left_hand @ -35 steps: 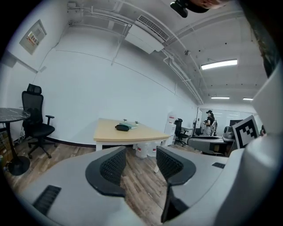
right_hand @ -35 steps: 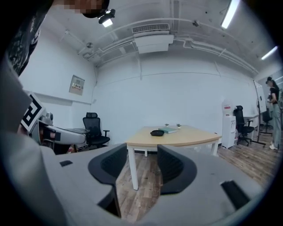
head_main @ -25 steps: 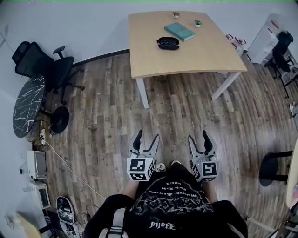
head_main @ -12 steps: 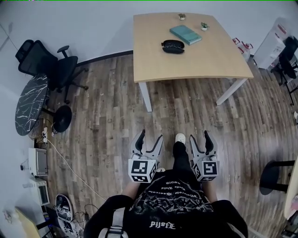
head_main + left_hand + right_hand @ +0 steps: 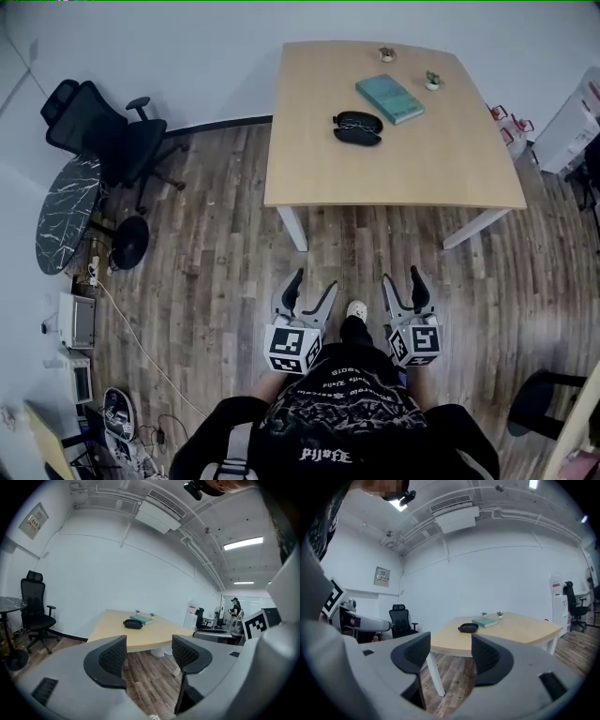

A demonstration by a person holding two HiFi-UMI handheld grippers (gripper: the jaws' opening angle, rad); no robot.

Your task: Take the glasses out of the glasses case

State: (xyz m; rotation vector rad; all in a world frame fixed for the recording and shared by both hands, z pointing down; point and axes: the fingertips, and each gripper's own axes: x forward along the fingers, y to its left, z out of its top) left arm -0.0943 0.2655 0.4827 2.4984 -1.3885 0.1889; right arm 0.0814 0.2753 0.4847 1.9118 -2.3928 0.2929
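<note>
A black glasses case (image 5: 357, 128) lies on the light wooden table (image 5: 403, 173), far ahead of me; it also shows as a small dark shape in the left gripper view (image 5: 132, 624) and the right gripper view (image 5: 468, 628). Whether it is open I cannot tell. My left gripper (image 5: 307, 293) and right gripper (image 5: 405, 284) hang side by side over the wooden floor, well short of the table. Both are open with nothing between their jaws.
A teal book (image 5: 389, 98) and two small potted plants (image 5: 386, 54) sit behind the case. A black office chair (image 5: 103, 141) and a round dark marble table (image 5: 66, 212) stand at the left. White equipment and cables (image 5: 75, 323) lie by the left wall.
I have stepped toward the table: it and the case sit lower and larger in the head view. Both grippers stay open and level in front of me.
</note>
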